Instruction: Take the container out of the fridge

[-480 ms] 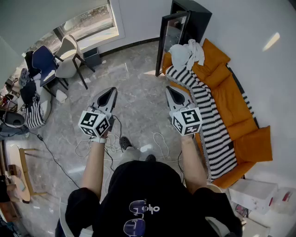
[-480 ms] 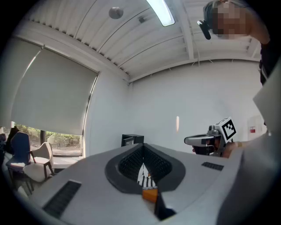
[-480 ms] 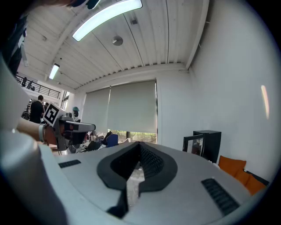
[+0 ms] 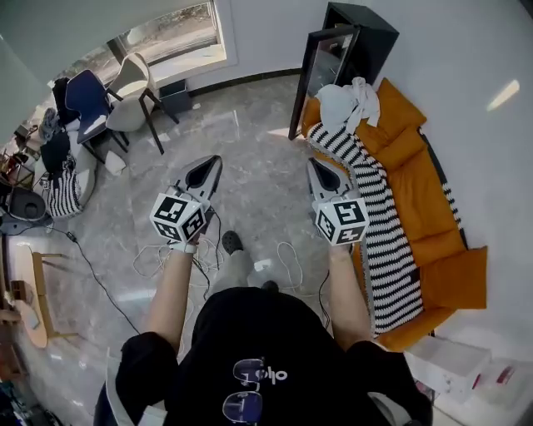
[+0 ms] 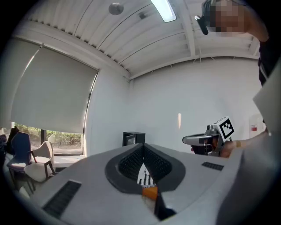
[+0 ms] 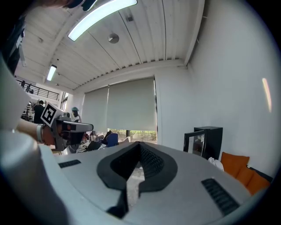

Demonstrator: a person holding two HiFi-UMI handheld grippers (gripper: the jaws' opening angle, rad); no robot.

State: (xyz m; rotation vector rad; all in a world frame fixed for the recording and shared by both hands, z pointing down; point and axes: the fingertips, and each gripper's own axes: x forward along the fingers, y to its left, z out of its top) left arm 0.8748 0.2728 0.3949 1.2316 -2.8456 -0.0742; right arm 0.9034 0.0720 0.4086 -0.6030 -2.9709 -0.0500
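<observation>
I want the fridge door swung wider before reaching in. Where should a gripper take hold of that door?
Probably the fridge door's free upright edge, the one away from the black cabinet, approached from the bare floor side. The door already stands ajar and its frame looks thin, so jaws could straddle it. No handle can be made out.

Colours in the bright room

The fridge (image 4: 354,37) is black. The sofa (image 4: 429,175) is orange, and the blanket (image 4: 381,233) on it has black and white stripes. The floor (image 4: 250,125) is shiny grey with pale swirls. There is a blue chair (image 4: 83,100) and a cream chair (image 4: 129,83). The left gripper (image 4: 208,162) and right gripper (image 4: 316,165) are grey and black, with black and white squares on their cubes. The shirt (image 4: 266,333) is black.
</observation>
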